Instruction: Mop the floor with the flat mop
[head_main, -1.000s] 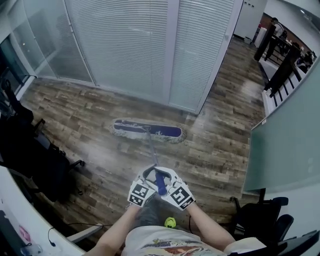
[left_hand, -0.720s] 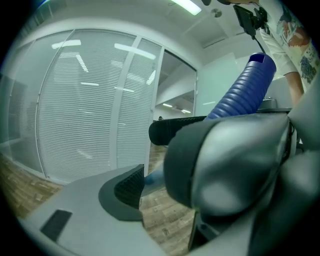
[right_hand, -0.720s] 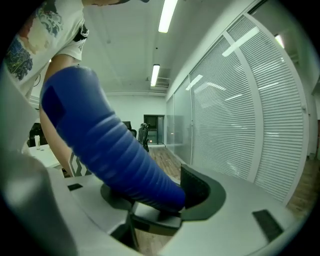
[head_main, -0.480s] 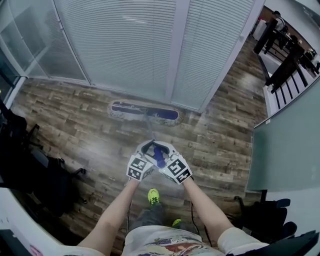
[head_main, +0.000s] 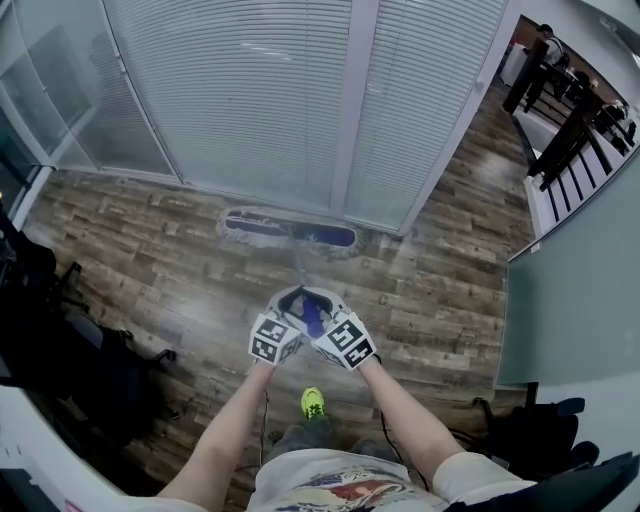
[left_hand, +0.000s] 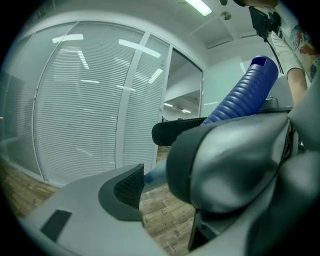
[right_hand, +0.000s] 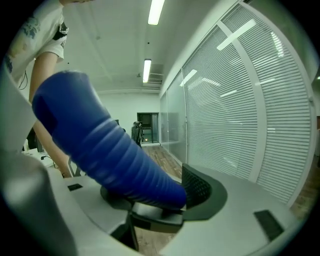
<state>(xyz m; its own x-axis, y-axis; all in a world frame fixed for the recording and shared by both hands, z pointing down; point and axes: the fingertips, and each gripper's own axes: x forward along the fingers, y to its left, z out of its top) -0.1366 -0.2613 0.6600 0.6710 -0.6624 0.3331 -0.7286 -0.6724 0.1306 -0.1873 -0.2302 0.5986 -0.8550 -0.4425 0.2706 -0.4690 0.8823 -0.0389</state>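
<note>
Gripping the flat mop's blue ribbed grip (head_main: 313, 318) from both sides, the left hand-held gripper (head_main: 287, 312) and the right hand-held gripper (head_main: 330, 315) sat close together in front of the person, arms stretched forward. In the left gripper view, that gripper's jaws were closed around the handle, with the grip rising up and to the right beyond them. In the right gripper view, the jaws clamped the thick ribbed grip, one black textured pad pressed against its side.

The mop head (head_main: 290, 231) lay flat on the wood-pattern floor (head_main: 150, 260), parallel to the glass wall with white blinds (head_main: 250, 90) and right at its foot. A second earlier it had lain farther out on the floor, clear of the wall; since then it had been pushed up to the base. The person had stepped forward too: a yellow-green shoe (head_main: 313, 402), earlier tucked close under the body, showed on the floor below the grippers. Dark office chairs (head_main: 60, 340) stood at the left.
</note>
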